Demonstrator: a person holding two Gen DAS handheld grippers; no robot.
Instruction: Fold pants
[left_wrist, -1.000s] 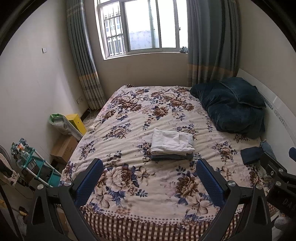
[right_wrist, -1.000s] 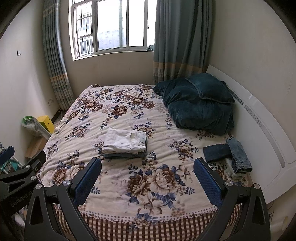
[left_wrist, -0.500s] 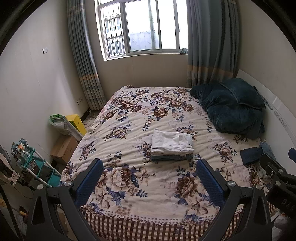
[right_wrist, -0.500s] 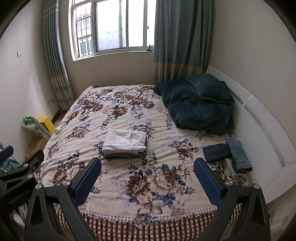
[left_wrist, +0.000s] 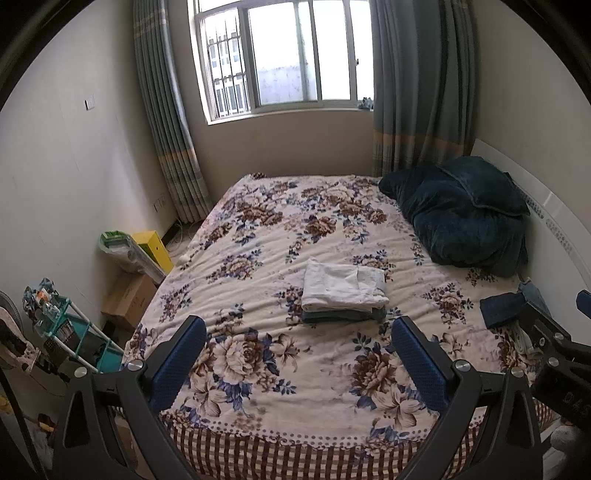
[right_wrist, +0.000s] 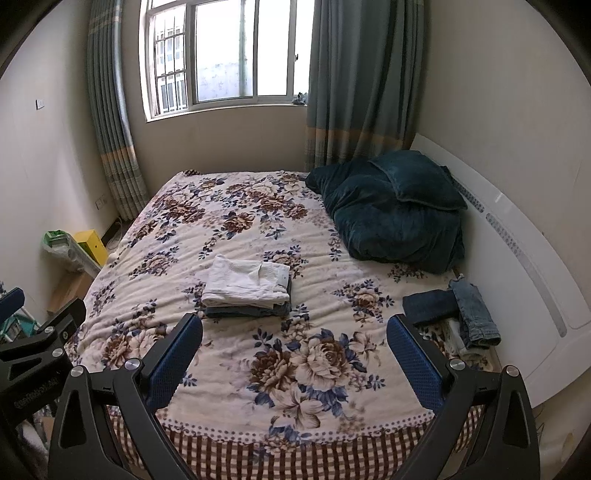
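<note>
Closest to me, my left gripper (left_wrist: 295, 360) hangs above the foot of the bed with its jaws spread wide and nothing between them, and my right gripper (right_wrist: 293, 356) beside it is the same, wide apart and empty. Below both lies the floral bedspread (right_wrist: 295, 387), bare at this near end. Further in, near the middle of the bed, sits a stack of folded pants (right_wrist: 246, 288): I count one white pair on top and at least one blue-grey pair under it, squared up and resting flat. Off to the right, close to the white headboard (right_wrist: 517, 266), is a small pile of jeans (right_wrist: 452, 314), two denim pieces that I can tell apart, one dark and one lighter, with something pale beneath them that I cannot identify. These look loosely laid, so I judge the job partly done: the stack is finished and the pile by the headboard is likely what remains. Beyond that, one dark teal blanket heap (right_wrist: 391, 210) with a pillow on top lies against the headboard, and two curtains frame one window (right_wrist: 225, 55).
</note>
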